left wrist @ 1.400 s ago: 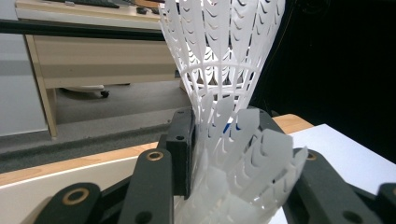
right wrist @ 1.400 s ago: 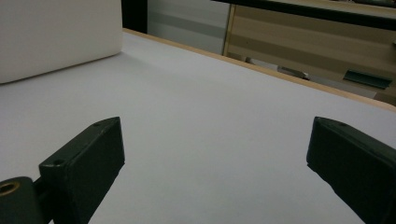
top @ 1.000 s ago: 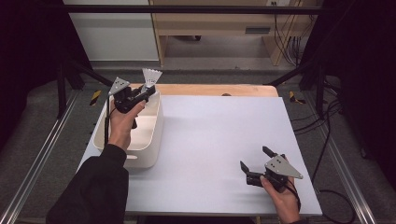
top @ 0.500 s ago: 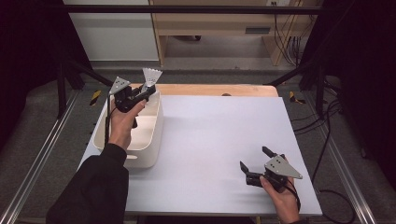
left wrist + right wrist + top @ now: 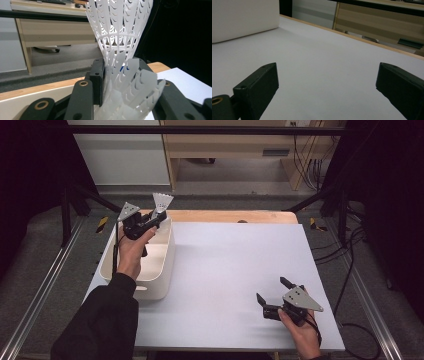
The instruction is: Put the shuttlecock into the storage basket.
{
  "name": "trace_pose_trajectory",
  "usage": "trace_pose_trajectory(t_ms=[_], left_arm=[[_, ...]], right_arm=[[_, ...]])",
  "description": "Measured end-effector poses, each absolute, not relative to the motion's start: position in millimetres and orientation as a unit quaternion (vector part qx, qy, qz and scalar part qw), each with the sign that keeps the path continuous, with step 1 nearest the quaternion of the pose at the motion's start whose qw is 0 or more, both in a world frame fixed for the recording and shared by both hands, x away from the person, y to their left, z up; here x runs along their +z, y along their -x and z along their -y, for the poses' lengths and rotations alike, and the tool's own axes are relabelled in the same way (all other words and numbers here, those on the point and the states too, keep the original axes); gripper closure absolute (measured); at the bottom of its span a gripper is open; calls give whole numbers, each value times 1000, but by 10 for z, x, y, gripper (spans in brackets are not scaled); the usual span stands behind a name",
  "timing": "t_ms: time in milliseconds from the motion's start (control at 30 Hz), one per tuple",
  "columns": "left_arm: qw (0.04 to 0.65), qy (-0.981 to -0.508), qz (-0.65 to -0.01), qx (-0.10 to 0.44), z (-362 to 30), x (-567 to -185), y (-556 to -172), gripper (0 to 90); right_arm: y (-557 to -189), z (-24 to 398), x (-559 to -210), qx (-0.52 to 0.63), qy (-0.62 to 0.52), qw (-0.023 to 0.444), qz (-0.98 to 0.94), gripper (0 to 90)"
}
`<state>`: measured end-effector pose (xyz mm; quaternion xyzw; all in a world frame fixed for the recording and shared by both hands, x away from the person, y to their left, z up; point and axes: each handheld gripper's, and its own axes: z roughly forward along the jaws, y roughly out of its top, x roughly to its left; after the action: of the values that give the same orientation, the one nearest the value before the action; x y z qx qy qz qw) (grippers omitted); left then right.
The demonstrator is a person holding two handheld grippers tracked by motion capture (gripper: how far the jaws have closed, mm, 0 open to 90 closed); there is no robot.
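A white counter (image 5: 235,270) with a wooden far edge stands over grey floor (image 5: 45,255). Beyond it sits a wooden bench (image 5: 235,145), with cables (image 5: 345,265) trailing at right.

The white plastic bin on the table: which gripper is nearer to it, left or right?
Left. The left gripper is held above the white plastic bin, shut on a white plastic shuttlecock. The right gripper is open, far across the table.

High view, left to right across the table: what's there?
White bin → left claw holding white shuttlecocks above the bin's far end → bare white tabletop → right claw, open, low over the table.
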<state>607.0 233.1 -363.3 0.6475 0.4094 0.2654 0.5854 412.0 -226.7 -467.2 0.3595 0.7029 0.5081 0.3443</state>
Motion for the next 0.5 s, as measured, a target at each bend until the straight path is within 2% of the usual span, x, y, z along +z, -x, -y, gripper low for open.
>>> trace_pose_trajectory(t_ms=[500], left_arm=[[571, -662, -409, 261, -2312, -3689, -6094, 645]], right_arm=[[-4123, 2269, -4676, 508, -359, 344, -704, 45]])
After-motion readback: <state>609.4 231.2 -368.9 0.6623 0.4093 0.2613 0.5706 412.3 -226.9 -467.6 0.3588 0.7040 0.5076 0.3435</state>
